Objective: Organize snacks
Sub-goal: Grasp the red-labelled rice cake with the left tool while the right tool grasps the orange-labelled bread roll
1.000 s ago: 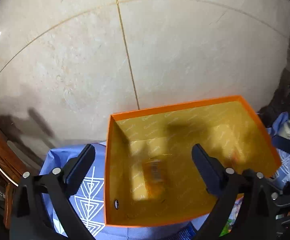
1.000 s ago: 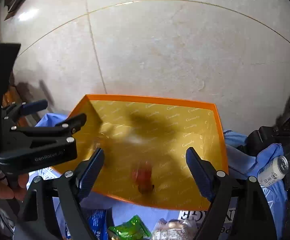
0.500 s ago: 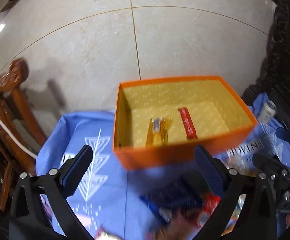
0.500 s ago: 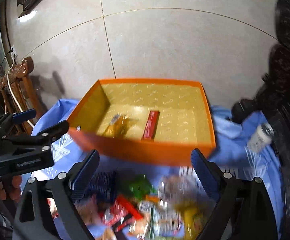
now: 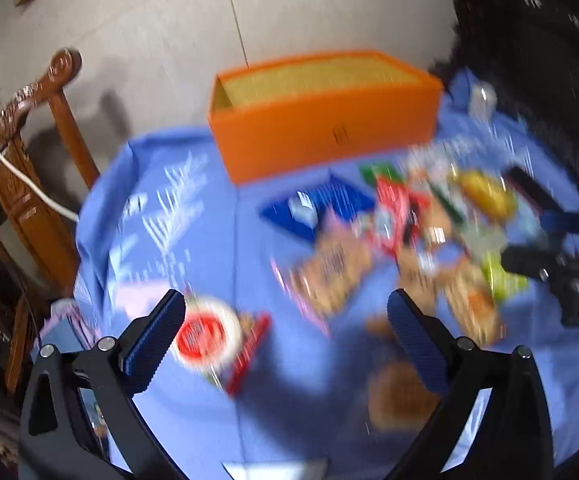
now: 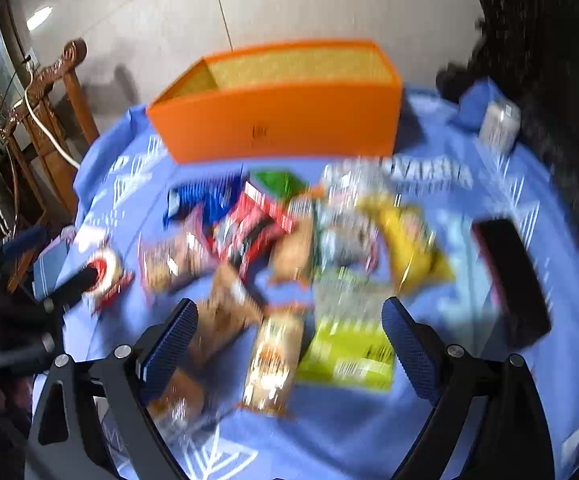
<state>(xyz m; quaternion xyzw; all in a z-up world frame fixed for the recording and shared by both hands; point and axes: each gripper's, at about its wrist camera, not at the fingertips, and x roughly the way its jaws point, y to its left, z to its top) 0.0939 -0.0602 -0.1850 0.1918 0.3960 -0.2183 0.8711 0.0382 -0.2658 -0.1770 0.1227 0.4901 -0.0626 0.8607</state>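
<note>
An orange box [image 5: 325,128] [image 6: 277,120] with a yellow lining stands at the far side of a blue cloth. In front of it lies a blurred heap of snack packets [image 5: 409,248] [image 6: 289,248]. My left gripper [image 5: 287,334] hangs open above the cloth, with a round red-and-white packet [image 5: 203,336] just beside its left finger. My right gripper [image 6: 289,340] is open over the near packets, a brown bar [image 6: 273,364] and a lime-green pack [image 6: 349,348] below it. Nothing is held by either. The box's inside is hidden from here.
A carved wooden chair [image 5: 29,168] with a white cable stands left of the table. A can [image 6: 499,126] lies at the far right, a dark flat pack [image 6: 511,280] at the right. Dark furniture fills the right edge. The blue cloth [image 5: 193,248] is bare at the left.
Both grippers pulled back from over the orange box toward the near side and sank. A yellow snack and a red bar dropped into the box. The snack heap came into view.
</note>
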